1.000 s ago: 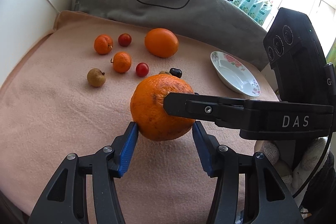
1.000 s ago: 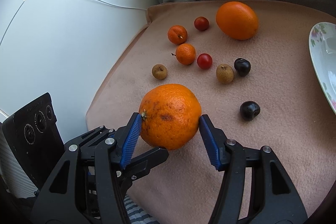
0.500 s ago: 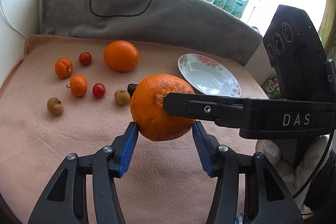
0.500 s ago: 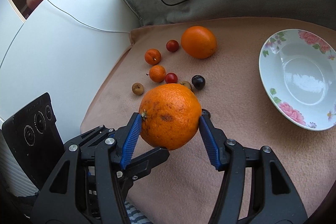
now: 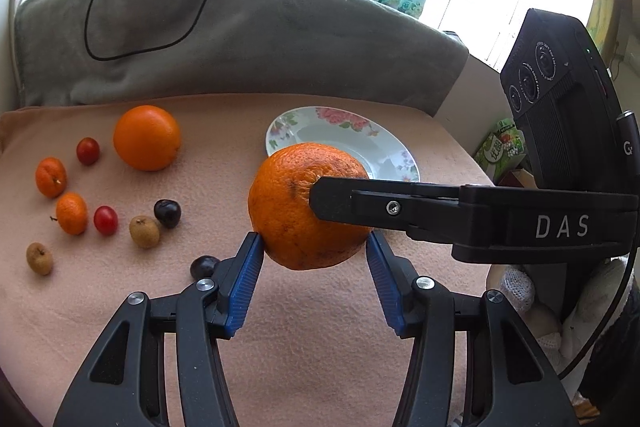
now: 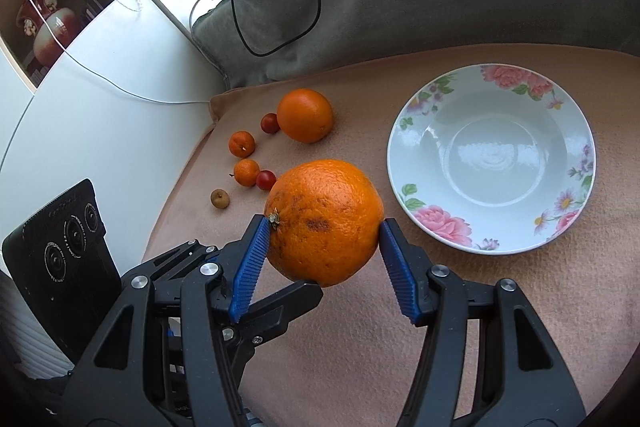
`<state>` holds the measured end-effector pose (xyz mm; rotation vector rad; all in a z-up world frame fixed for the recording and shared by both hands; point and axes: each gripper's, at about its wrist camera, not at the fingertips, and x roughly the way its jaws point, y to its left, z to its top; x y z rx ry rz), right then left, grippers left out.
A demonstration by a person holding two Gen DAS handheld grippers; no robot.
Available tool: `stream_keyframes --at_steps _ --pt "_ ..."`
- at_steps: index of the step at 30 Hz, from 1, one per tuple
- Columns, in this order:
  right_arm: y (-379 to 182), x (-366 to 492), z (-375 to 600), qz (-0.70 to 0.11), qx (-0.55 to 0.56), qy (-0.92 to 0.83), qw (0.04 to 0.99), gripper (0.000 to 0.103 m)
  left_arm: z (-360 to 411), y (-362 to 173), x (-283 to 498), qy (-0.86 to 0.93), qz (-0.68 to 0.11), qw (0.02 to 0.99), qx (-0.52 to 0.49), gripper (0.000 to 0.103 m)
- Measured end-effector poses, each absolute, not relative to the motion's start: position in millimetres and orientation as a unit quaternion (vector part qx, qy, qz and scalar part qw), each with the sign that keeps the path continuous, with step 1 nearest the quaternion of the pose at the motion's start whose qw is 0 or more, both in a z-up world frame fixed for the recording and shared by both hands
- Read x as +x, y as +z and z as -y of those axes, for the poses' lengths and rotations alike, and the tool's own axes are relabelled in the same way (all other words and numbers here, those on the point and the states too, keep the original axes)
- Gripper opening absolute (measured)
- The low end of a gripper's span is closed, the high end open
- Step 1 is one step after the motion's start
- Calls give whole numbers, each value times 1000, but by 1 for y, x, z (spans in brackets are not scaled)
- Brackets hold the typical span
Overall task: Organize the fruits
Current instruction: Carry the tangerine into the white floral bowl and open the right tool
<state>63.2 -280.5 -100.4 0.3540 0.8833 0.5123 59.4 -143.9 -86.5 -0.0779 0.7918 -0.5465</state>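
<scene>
A big, blemished orange [image 5: 292,211] hangs above the pink cloth. My left gripper [image 5: 314,247] is shut on it, its blue pads against the lower sides. My right gripper [image 6: 322,227] is shut on the same orange [image 6: 324,219], and one of its black fingers [image 5: 360,201] presses on the fruit's right side in the left wrist view. A floral white plate [image 6: 440,227] with nothing in it lies just right of the orange, and shows behind it as plate [image 5: 344,117]. A second large orange [image 5: 147,137] rests on the cloth at the left.
Small fruits lie scattered at left: two mandarins [image 5: 51,177], two cherry tomatoes [image 5: 105,220], two brown longans [image 5: 144,231], two dark cherries [image 5: 167,213]. A grey cushion [image 5: 240,35] with a black cable runs along the back. A white wall [image 6: 100,87] borders the left.
Both grippers have carried the orange to the right and a little up, from beside the small fruits to the edge of the plate. Their hold on it is unchanged.
</scene>
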Motion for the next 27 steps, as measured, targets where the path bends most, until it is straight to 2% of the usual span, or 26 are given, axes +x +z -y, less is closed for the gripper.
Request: stream_keyframes --at_steps 9,15,18,24,27 --pt "-110 75 317 -426 196 218 856 60 177 -89 74 -281 -382 880 -23 53" --pt "-119 87 335 -432 232 213 845 60 196 -83 77 -281 -356 891 15 51" --pt "-121 98 348 -427 252 202 845 56 198 -85 87 -286 -360 888 11 46" --pt "-102 100 384 -384 274 163 867 55 199 -78 83 -288 -347 892 26 46" --pt "-93 99 390 -378 259 151 876 58 194 -75 82 -286 -346 893 22 46"
